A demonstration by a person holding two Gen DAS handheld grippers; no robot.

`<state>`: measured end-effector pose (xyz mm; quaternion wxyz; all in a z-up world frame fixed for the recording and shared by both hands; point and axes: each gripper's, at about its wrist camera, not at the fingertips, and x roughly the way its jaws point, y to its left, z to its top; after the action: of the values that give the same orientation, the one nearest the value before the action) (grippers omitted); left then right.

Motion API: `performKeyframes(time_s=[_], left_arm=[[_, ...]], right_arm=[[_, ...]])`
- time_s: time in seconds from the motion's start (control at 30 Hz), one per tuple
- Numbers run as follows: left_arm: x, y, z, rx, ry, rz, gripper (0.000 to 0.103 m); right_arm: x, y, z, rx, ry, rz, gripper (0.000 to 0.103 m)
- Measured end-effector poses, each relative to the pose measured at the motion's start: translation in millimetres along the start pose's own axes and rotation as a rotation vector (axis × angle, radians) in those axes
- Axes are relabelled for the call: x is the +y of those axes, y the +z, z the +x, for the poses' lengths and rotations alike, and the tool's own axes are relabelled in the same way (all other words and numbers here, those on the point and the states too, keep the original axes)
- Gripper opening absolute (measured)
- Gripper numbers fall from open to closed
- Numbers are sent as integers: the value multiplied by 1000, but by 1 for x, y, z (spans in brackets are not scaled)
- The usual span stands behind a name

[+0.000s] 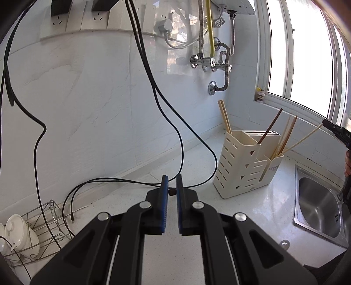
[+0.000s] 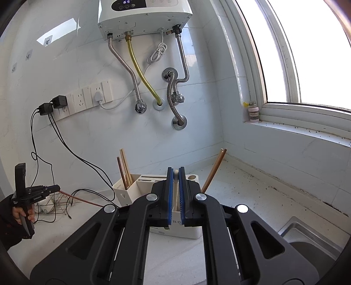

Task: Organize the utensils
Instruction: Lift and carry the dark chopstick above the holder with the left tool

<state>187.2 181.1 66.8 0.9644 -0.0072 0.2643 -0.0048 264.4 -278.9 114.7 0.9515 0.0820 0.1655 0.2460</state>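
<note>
A cream slotted utensil holder (image 1: 245, 163) stands on the white counter near the wall corner, with several chopsticks (image 1: 224, 117) upright in its compartments. My left gripper (image 1: 172, 180) is shut on a dark reddish-brown chopstick (image 1: 172, 192), seen end-on between the blue pads; in the right wrist view this chopstick (image 2: 87, 202) points toward the holder (image 2: 136, 188). My right gripper (image 2: 175, 173) is directly above the holder, shut on a pale chopstick (image 2: 176, 175) whose lower end goes down into the front compartment. From the left wrist view that pale chopstick (image 1: 305, 138) slants out of the holder.
A steel sink (image 1: 318, 208) lies right of the holder. A wire rack with white cups (image 1: 19, 236) sits at the left. Black cables (image 1: 182, 140) hang from wall sockets onto the counter. Pipes and a water heater (image 2: 144, 17) are on the wall; a window (image 2: 307, 54) is on the right.
</note>
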Motion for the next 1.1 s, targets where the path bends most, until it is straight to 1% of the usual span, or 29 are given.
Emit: performKeyframes(time_s=[0.17, 0.3, 0.37, 0.43, 0.6, 0.7, 0.77, 0.93, 1.1], left_arm=[[-5, 14, 9, -31, 23, -18, 7], [-8, 22, 13, -47, 22, -51, 7], [-10, 25, 14, -60, 31, -51, 7], [-10, 29, 14, -65, 40, -63, 7], [-11, 37, 10, -87, 23, -89, 6], [-14, 42, 6, -102, 38, -74, 6], [-13, 44, 5, -96, 22, -85, 6], [-15, 50, -6, -114, -11, -108, 6], [-28, 68, -23, -166, -63, -105, 6]], right_arm=[[-1, 2, 2, -9, 2, 10, 5], [-1, 2, 1, -14, -1, 7, 5], [-3, 2, 1, -15, 4, 14, 5], [-4, 2, 1, -18, 2, 19, 5], [-6, 1, 0, -23, 9, 25, 5], [-7, 1, -1, -25, 14, 29, 5], [-8, 1, -2, -27, 20, 34, 5], [-8, 1, -2, -30, 22, 32, 5], [-9, 6, -2, -31, 13, 21, 5]])
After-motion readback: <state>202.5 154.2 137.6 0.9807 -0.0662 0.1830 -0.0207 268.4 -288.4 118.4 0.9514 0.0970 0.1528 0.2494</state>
